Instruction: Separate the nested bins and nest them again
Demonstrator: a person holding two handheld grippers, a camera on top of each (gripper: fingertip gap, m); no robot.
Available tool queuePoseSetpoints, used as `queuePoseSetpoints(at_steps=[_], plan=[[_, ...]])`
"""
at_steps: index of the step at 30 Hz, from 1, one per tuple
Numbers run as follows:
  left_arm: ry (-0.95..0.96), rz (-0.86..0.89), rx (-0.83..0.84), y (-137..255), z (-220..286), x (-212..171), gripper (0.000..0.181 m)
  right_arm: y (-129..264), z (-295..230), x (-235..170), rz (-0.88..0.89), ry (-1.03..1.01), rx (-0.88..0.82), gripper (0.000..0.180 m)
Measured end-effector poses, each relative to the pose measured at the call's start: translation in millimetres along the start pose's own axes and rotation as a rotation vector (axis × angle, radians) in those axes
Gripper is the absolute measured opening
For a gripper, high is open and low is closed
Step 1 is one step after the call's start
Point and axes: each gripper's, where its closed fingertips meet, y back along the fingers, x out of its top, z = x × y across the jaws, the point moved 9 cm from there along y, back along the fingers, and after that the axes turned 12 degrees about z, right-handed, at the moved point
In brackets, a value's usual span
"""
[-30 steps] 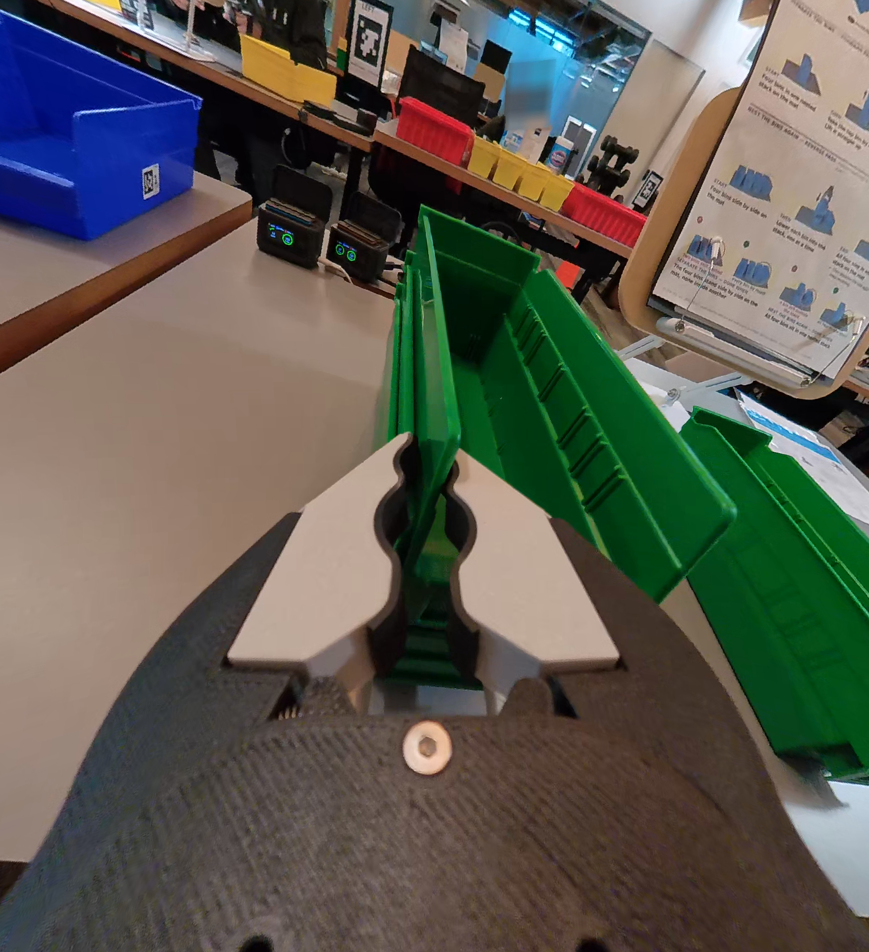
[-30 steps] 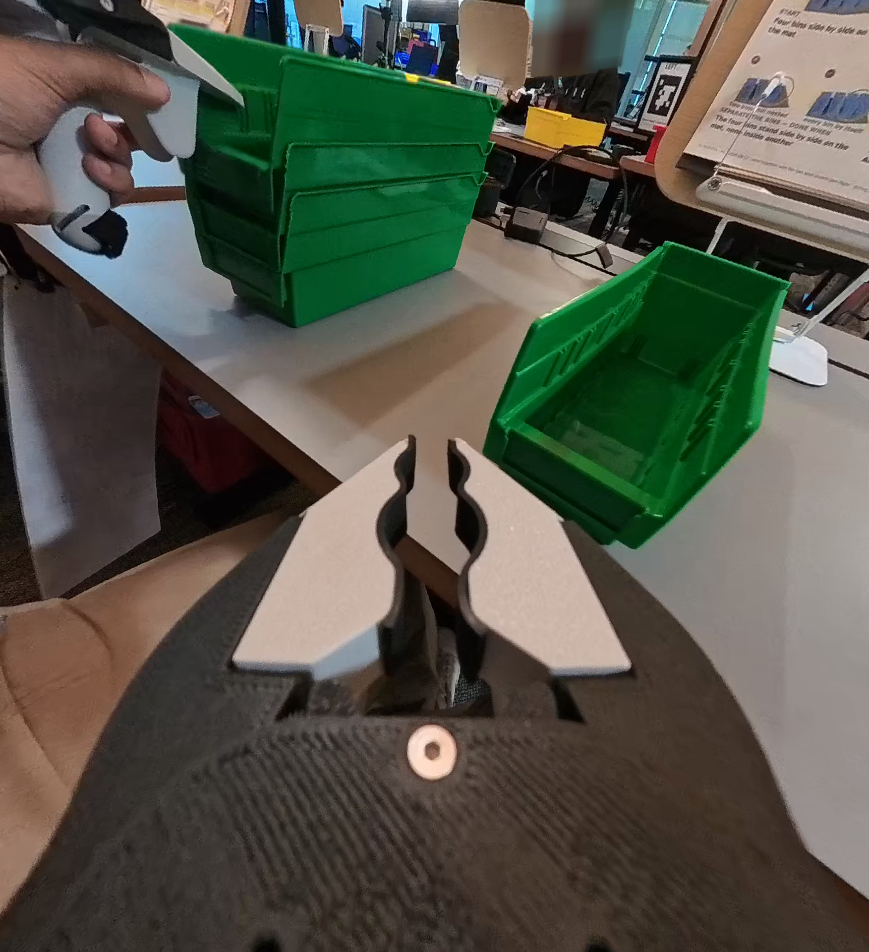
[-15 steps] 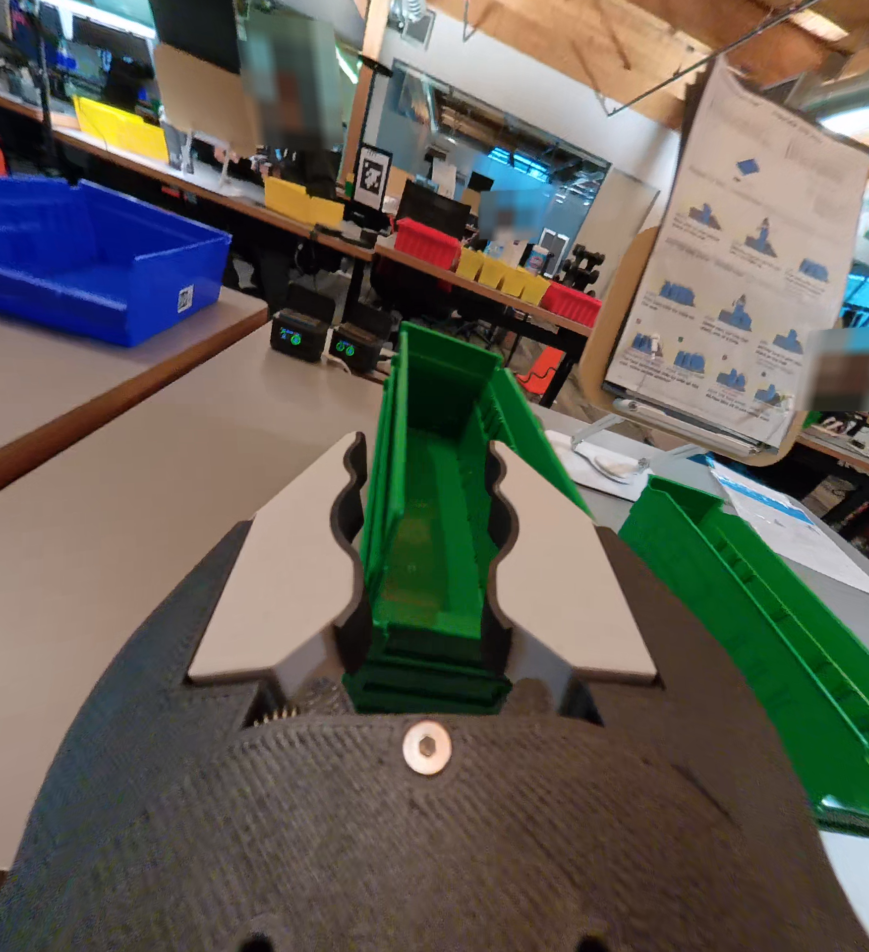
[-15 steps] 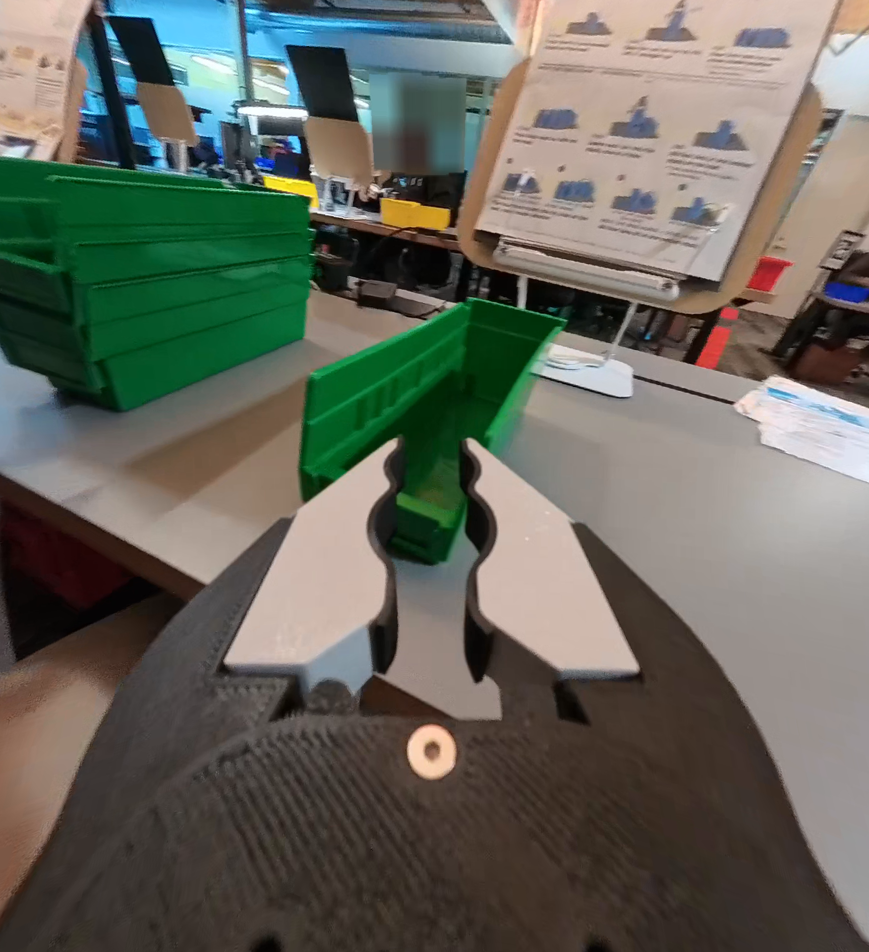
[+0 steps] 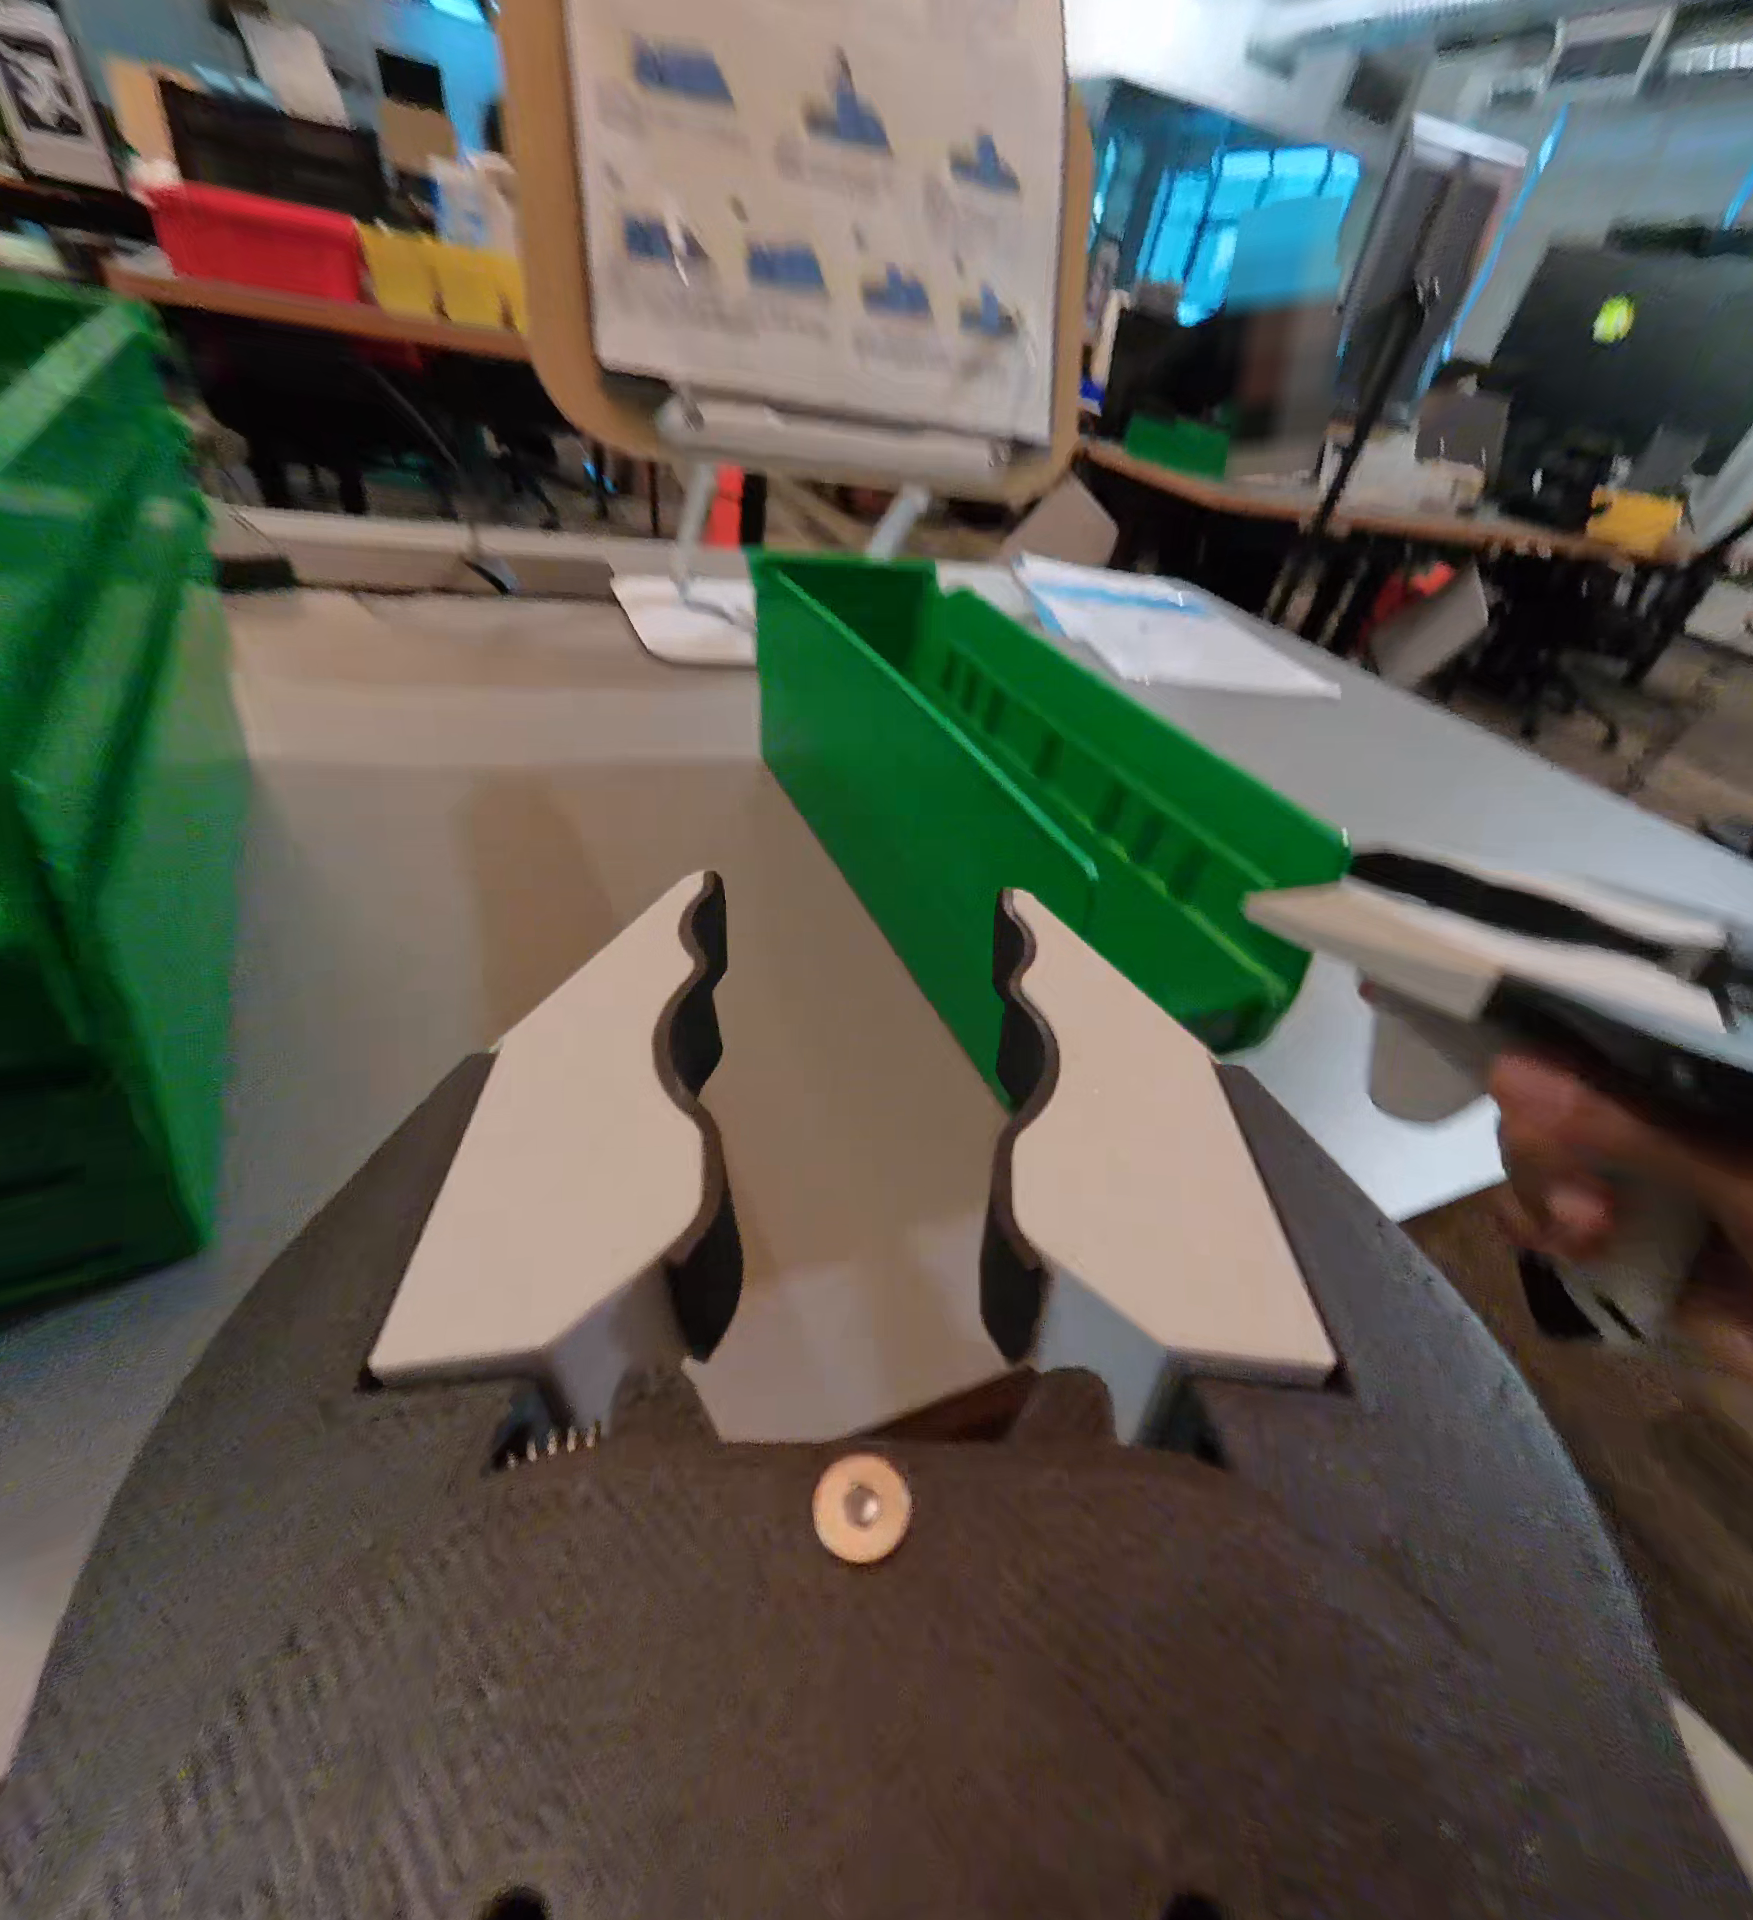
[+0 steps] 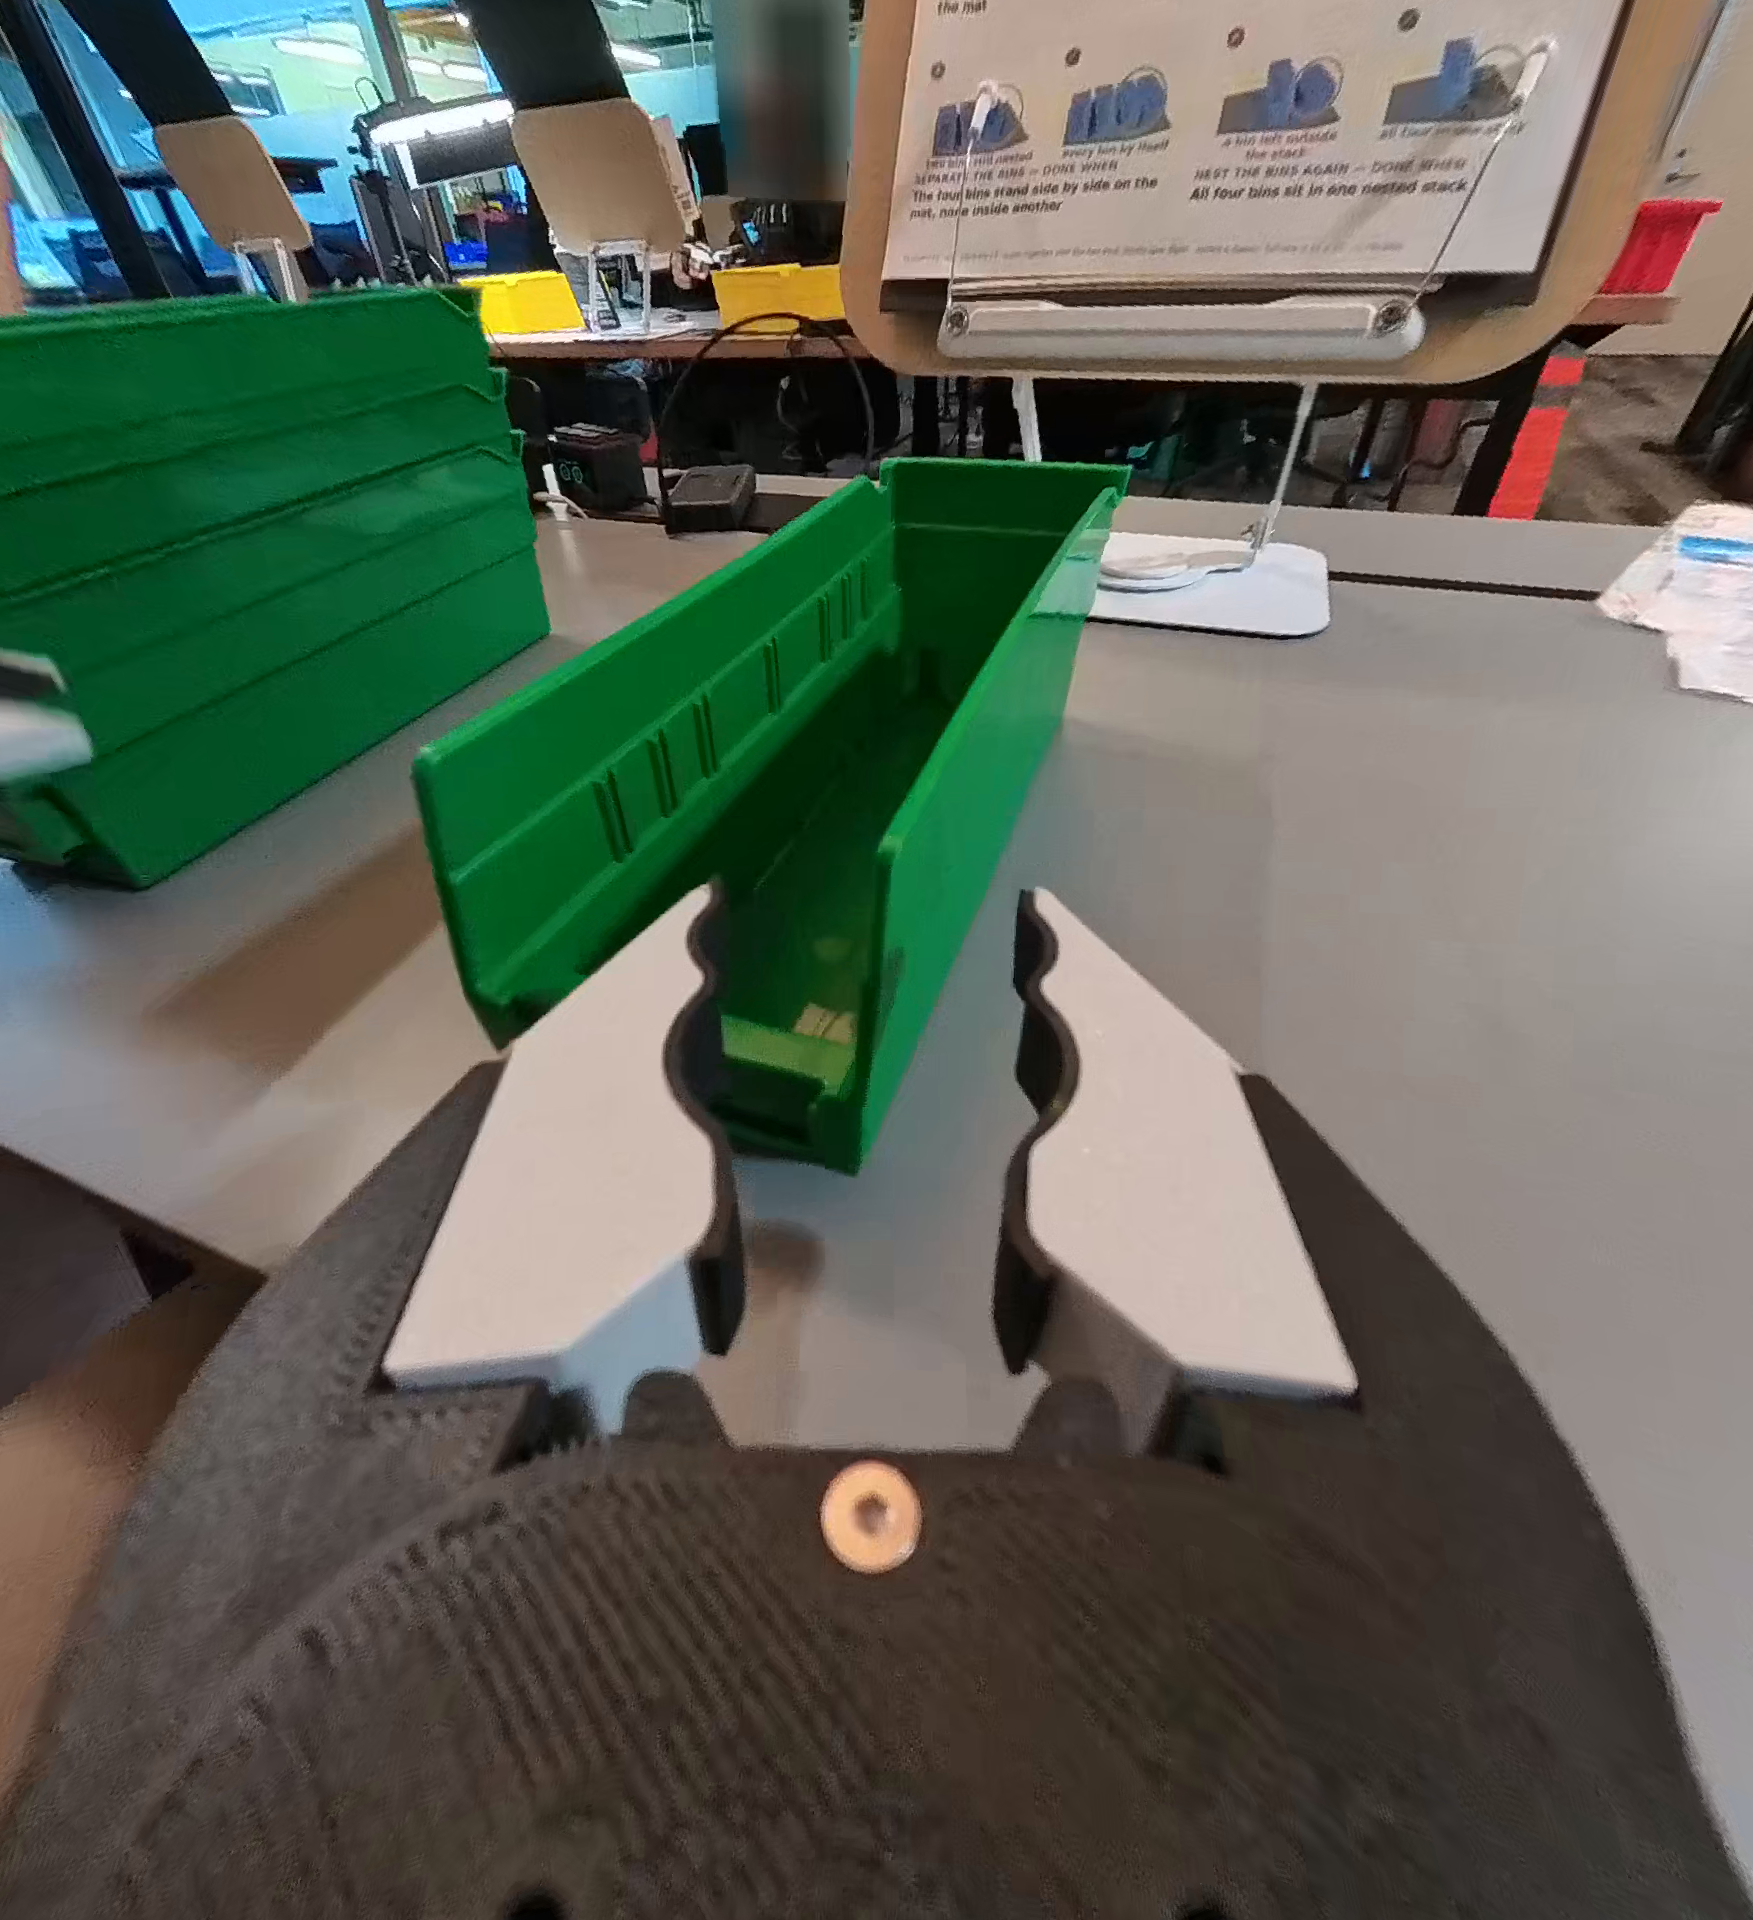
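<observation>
A single green bin [image 6: 643, 790] stands alone on the grey table [image 6: 1423, 935]. My right gripper [image 6: 872, 899] is open, and the bin's near end with its right wall lies in the gap between the fingers. A stack of nested green bins [image 6: 228, 540] stands to the left. In the left wrist view my left gripper [image 5: 856, 894] is open and empty over bare table, between the stack [image 5: 51, 779] and the single bin [image 5: 955, 790]. The right gripper [image 5: 1267, 914] shows there at the bin's near end, held by a hand [image 5: 1682, 1226].
A clipboard stand with an instruction sheet [image 6: 1163, 156] stands behind the single bin on a flat base [image 6: 1215, 592]. Papers [image 6: 1745, 613] lie at the far right. Black chargers [image 6: 591, 468] sit at the back. The table's front edge [image 6: 124, 1205] runs close to both grippers.
My left gripper let go of the stack's wall, opened, and swung right, away from the stack. My right gripper opened wider and moved up to the single bin's near end.
</observation>
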Motion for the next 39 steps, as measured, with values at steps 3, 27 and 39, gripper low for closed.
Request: queuePoseSetpoints(at_steps=[3,27,39], plan=[[-0.013,-0.069,-0.068,0.9,10.8,-26.1,0.060,-17.6,-0.9,-14.3,-0.048,-0.031,0.015,0.061],[0.195,0.087,-0.207,-19.9,51.2,-42.3,0.050,-8.3,-10.5,-4.0,-0.086,-0.177,-0.029,0.003],[0.215,0.056,-0.097,-31.3,51.3,-38.7,0.008,30.9,-35.6,15.0,0.155,-0.103,-0.012,0.020]])
